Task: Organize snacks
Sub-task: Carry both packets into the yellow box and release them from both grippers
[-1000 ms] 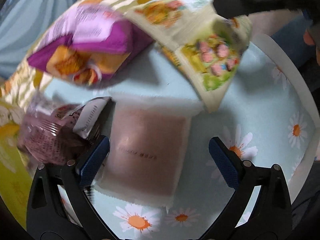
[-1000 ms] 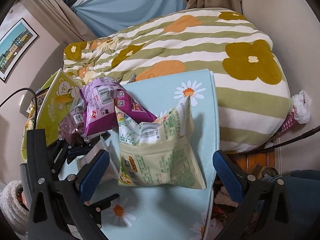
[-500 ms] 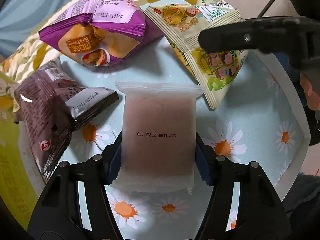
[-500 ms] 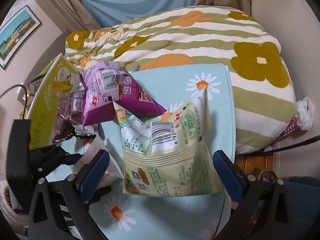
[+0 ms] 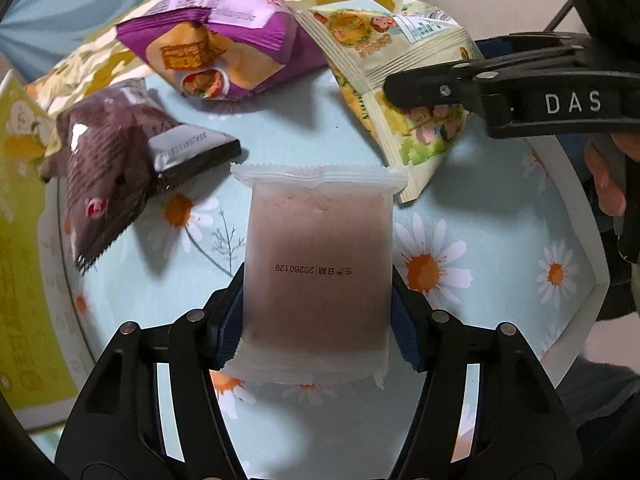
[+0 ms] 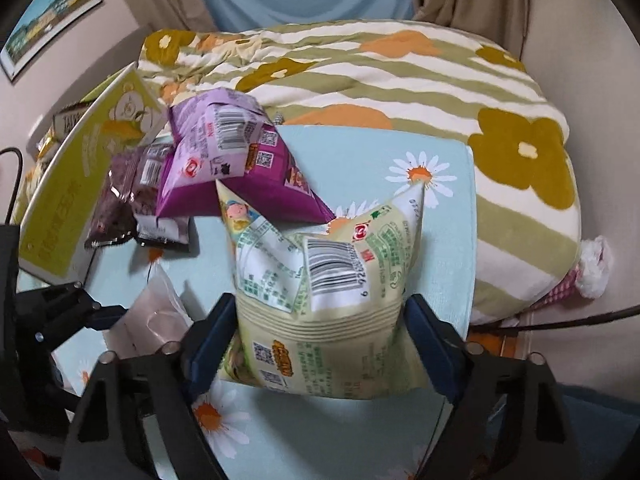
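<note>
Left wrist view, my left gripper (image 5: 318, 316): low centre of the frame; I saw its blue pads pressed against both long sides of the frosted white snack packet (image 5: 318, 264), so it was clamped on that packet.
Left wrist view, packet: upright in the middle of the frame, a printed date line across its brownish face, over the daisy-print tray (image 5: 532, 240).
Left wrist view, other snacks: a dark brown packet (image 5: 108, 176) lay at the left, a purple bag (image 5: 218, 36) at top centre, a pale green bag (image 5: 404, 92) at upper right, its corner just beside the white packet's top edge.
Left wrist view, right gripper (image 5: 500, 92): came in from the right edge, one black finger lying over the pale green bag; a person's fingers (image 5: 608, 176) showed behind it.
Left wrist view, far left: a yellow box (image 5: 20, 280) stood beside the tray.

Right wrist view, my right gripper (image 6: 320, 340): low centre; its jaws were closing, and the pale green bag (image 6: 328, 300) stood between them, its sides at both pads.
Right wrist view, behind the bag: the purple bag (image 6: 228, 160) leaned at upper centre-left, the dark brown packet (image 6: 136, 196) left of it, the yellow box (image 6: 92, 184) further left.
Right wrist view, left gripper (image 6: 132, 320): lower left, with the white packet (image 6: 156, 320) in it.
Right wrist view, background: a striped flower-print quilt (image 6: 400, 76) filled the upper frame.
</note>
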`<act>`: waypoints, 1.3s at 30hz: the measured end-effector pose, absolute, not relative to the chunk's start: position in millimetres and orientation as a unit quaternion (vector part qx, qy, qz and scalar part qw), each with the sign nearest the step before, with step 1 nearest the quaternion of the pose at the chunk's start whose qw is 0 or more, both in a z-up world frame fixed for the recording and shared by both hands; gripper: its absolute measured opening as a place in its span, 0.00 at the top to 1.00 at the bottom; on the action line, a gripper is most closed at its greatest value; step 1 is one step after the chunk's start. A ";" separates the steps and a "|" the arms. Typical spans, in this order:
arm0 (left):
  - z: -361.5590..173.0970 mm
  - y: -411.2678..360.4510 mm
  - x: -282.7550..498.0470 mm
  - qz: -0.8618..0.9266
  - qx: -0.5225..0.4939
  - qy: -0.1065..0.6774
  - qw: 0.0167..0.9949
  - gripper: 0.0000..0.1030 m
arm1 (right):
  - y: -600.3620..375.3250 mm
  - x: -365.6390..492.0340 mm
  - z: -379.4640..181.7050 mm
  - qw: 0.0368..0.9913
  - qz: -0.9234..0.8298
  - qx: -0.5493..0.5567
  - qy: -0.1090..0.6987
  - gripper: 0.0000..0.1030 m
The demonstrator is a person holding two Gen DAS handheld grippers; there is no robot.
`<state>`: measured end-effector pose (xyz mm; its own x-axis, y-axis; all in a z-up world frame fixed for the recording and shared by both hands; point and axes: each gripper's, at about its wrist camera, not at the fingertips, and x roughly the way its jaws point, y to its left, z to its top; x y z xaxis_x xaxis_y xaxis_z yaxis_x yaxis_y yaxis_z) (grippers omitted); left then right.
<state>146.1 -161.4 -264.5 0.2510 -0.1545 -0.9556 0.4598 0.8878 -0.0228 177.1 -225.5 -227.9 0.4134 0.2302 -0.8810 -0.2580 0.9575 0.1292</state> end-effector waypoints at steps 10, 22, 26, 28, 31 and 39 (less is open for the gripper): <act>-214.1 -146.5 123.8 -0.185 0.087 0.547 0.812 0.41 | -227.0 146.1 -195.6 0.853 0.149 -0.010 0.500 0.37; -109.5 -72.0 121.4 -0.131 0.024 0.465 0.875 0.41 | -192.5 121.2 -89.3 0.888 0.179 0.006 0.423 0.37; -88.3 -25.4 122.9 -0.090 0.021 0.444 0.891 0.41 | -155.6 123.5 -64.0 0.894 0.210 0.007 0.397 0.37; -81.3 -0.3 123.2 -0.070 0.017 0.440 0.895 0.41 | -128.4 128.0 -55.8 0.892 0.231 0.010 0.388 0.37; -73.9 42.8 127.6 -0.041 0.009 0.438 0.898 0.41 | -90.0 135.2 -50.1 0.888 0.255 0.013 0.383 0.37; -86.9 134.5 141.9 0.005 0.001 0.455 0.891 0.41 | 9.5 157.3 -53.2 0.870 0.300 0.006 0.391 0.37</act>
<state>141.9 134.5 -86.9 0.5862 0.0090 -0.8101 -0.0071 1.0000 0.0060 157.3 9.5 -53.2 0.5145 0.5259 -0.6773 -0.5168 0.8205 0.2444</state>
